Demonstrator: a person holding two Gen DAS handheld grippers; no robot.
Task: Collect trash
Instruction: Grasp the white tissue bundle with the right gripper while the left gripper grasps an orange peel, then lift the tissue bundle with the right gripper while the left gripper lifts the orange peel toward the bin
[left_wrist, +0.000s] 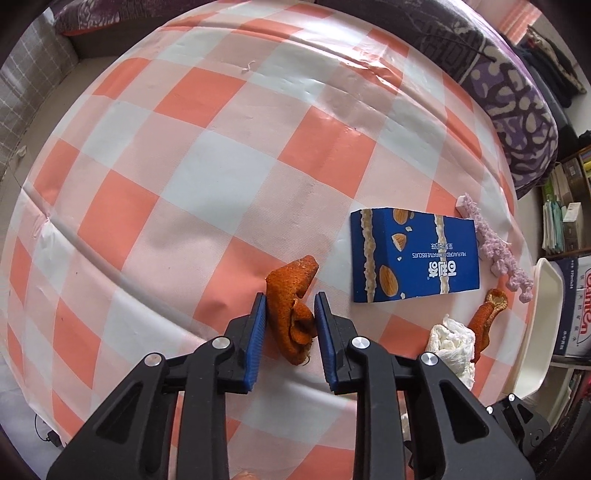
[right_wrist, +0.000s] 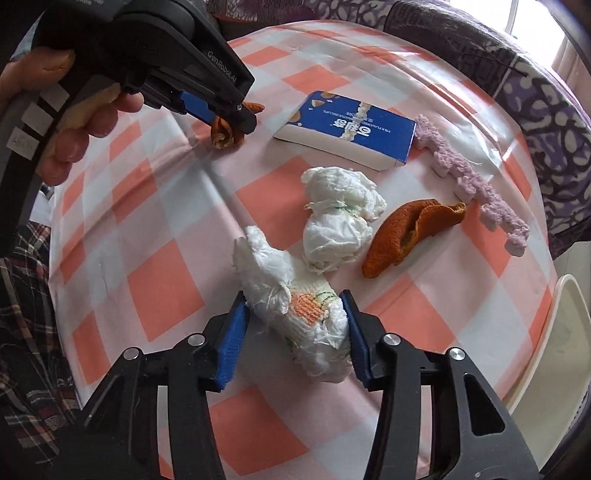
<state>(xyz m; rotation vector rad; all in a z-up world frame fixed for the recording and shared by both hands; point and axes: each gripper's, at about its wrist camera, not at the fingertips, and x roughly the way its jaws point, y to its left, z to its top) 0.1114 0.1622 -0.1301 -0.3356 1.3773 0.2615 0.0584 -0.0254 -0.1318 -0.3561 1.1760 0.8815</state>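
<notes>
On the checked tablecloth (left_wrist: 192, 206) lies a curled orange peel (left_wrist: 291, 317), and my left gripper (left_wrist: 291, 299) points down with both blue pads pressed on it. The right wrist view shows that left gripper (right_wrist: 236, 122) at the top left, shut on the peel (right_wrist: 221, 134). My right gripper (right_wrist: 293, 295) has a crumpled white tissue wad (right_wrist: 299, 325) filling the gap between its pads, which touch it on both sides. A second tissue wad (right_wrist: 336, 221) and a second orange peel (right_wrist: 410, 232) lie just beyond.
A blue biscuit box (right_wrist: 347, 129) and a purple foam strip (right_wrist: 476, 184) lie further back on the table. A white tray (right_wrist: 565, 350) stands off the table's right edge. A person's hand (right_wrist: 74, 122) holds the left gripper. A patterned sofa runs behind.
</notes>
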